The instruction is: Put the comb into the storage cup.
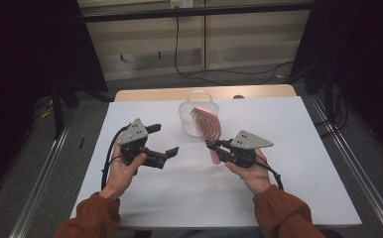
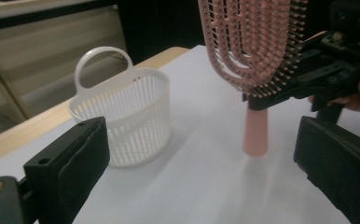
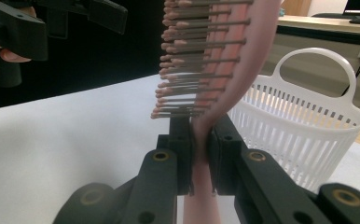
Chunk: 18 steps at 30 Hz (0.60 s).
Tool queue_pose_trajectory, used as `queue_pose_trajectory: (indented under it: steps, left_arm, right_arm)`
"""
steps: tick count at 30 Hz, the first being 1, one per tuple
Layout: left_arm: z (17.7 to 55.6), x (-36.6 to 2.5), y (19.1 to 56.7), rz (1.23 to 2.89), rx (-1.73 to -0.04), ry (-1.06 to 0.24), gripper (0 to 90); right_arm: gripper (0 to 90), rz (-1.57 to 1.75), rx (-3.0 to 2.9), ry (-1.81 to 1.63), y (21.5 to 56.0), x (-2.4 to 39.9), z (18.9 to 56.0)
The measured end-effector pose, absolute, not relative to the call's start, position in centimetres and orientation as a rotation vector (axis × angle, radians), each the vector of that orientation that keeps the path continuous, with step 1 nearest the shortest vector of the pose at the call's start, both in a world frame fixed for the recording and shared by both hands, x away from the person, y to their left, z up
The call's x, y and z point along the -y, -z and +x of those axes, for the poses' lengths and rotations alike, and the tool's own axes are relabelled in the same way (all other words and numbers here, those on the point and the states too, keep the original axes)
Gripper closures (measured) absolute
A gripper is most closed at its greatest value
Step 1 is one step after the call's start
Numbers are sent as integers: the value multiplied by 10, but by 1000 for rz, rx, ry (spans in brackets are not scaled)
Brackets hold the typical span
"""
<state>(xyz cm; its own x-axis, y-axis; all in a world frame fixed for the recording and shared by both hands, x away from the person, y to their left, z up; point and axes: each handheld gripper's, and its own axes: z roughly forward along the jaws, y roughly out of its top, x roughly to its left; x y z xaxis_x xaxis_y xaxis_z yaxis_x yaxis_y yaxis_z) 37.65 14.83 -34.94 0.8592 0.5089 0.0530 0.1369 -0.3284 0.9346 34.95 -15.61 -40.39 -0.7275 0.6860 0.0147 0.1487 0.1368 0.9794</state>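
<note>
Here the right gripper is closed on the pink hairbrush, where the handle meets the head; its two black jaws press the brush from both sides. The brush stands nearly upright, with the head rising above the gripper and the handle end pointing down to the white tabletop; whether it touches the surface I cannot tell. The white basket stands just beyond the brush, on the far side, and the brush head overlaps it in the high view. The left gripper is at the left, well apart from the brush, with its jaws wide open and holding nothing.
</note>
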Motion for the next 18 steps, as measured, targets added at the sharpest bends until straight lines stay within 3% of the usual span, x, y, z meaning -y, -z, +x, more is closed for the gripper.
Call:
queue_pose_trajectory:
  steps: [18]
  left_arm:
    - [376, -145, 354, 1865, -452, -284, 48]
  right_arm:
    - [818, 717, -2037, -1750, 404, 151, 346]
